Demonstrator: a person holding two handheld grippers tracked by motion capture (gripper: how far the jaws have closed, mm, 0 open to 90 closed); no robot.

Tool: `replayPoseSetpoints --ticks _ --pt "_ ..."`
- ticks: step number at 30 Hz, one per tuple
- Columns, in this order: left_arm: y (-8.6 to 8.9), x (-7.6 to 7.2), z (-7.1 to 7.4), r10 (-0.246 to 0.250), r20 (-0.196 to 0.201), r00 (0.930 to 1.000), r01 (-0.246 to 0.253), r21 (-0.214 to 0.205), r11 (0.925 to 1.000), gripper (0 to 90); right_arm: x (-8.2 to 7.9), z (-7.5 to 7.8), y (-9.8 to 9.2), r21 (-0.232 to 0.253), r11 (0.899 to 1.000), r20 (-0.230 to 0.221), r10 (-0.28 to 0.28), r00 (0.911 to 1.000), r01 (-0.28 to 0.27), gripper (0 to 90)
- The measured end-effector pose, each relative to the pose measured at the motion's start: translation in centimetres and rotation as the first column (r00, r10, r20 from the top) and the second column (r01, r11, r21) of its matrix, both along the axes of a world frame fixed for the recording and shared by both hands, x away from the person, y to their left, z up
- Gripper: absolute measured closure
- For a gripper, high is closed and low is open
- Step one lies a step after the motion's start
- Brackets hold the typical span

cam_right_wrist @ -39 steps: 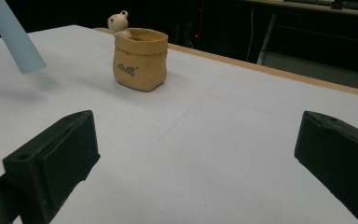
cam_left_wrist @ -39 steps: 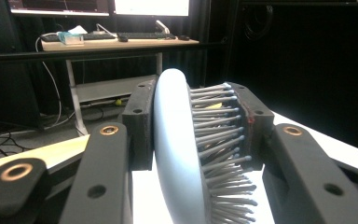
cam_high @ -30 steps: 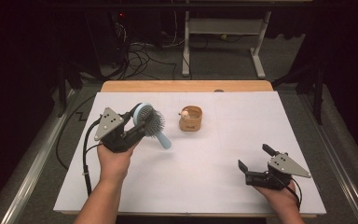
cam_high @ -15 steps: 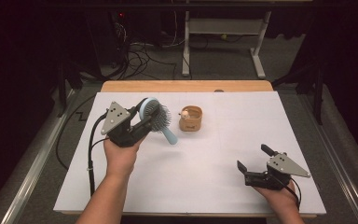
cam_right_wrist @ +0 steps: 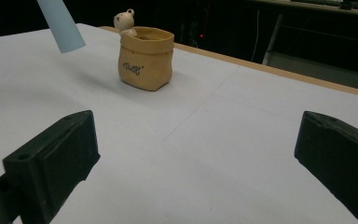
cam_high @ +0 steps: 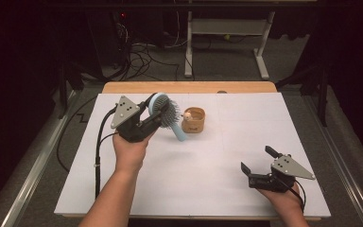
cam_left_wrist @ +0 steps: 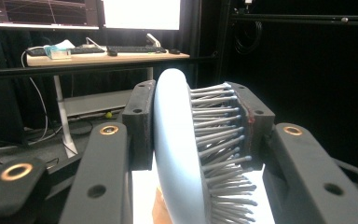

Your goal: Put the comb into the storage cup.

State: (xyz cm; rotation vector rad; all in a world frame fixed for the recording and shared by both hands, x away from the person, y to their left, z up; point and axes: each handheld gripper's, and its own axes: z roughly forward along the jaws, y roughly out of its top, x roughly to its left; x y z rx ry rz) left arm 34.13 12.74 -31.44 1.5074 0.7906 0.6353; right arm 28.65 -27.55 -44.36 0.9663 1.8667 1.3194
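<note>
Carried rightward and slightly up, the left gripper [cam_high: 155,119] clamps the blue hairbrush [cam_high: 166,113] by its head, handle hanging beside the bear-trimmed pot [cam_high: 194,121], probably its destination; the right gripper [cam_high: 259,162] rests wide open.

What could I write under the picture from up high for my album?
The left gripper holds a blue hairbrush beside a little bear pot; the right gripper rests open.

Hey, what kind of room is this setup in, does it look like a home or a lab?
Most likely a lab or recording workspace: a white-covered table ringed by dark curtains, loose cables on the floor, and a desk with monitors and keyboard behind.
</note>
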Motion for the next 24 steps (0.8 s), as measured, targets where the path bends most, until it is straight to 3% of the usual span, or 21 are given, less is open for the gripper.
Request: replayPoseSetpoints --ticks 24 --pt "-1.9 2.4 1.5 -0.021 0.028 0.9994 0.022 -0.024 0.9995 57.5 -0.1 0.0 -0.2 0.004 1.000 0.005 -0.006 1.0000 0.006 0.0"
